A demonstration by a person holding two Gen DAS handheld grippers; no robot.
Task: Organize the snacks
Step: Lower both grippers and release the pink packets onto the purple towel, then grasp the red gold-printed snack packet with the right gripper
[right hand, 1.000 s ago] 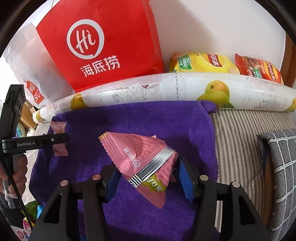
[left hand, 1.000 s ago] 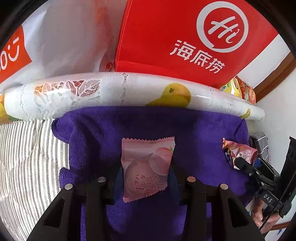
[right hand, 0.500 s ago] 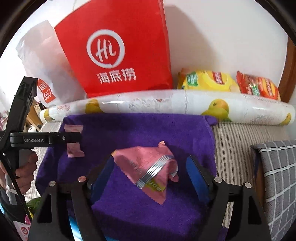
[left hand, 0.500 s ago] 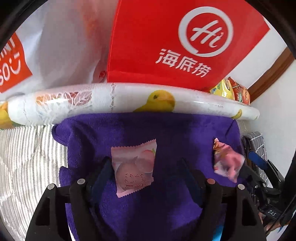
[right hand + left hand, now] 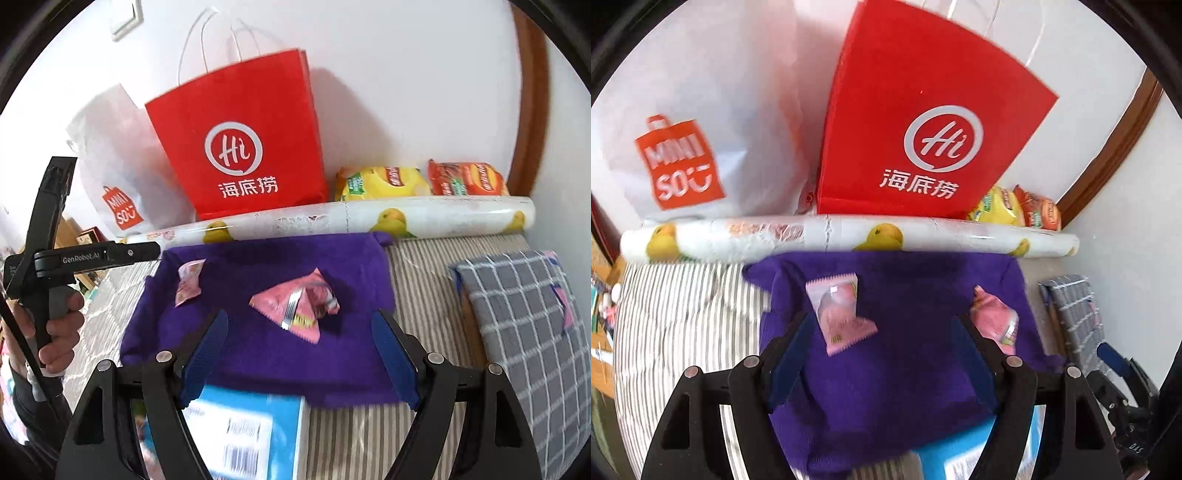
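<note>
A purple towel lies spread on the striped cover. On it rest two pink snack packets. The flat peach packet lies just beyond my left gripper, which is open and holds nothing. The crumpled three-cornered packet lies a little ahead of my right gripper, also open and empty. In the right wrist view the peach packet shows at the towel's left, and the left gripper hangs above that edge, held by a hand. In the left wrist view the three-cornered packet sits behind the right finger.
A red paper bag and a white shopping bag stand against the wall behind a rolled fruit-print sheet. Yellow and orange chip bags lie at the back right. A grey checked cloth is right, a blue box near.
Both grippers opened and let go of their pink packets, which now lie on the purple towel. Both hands then drew back and up, so more of the bags and wall shows.
</note>
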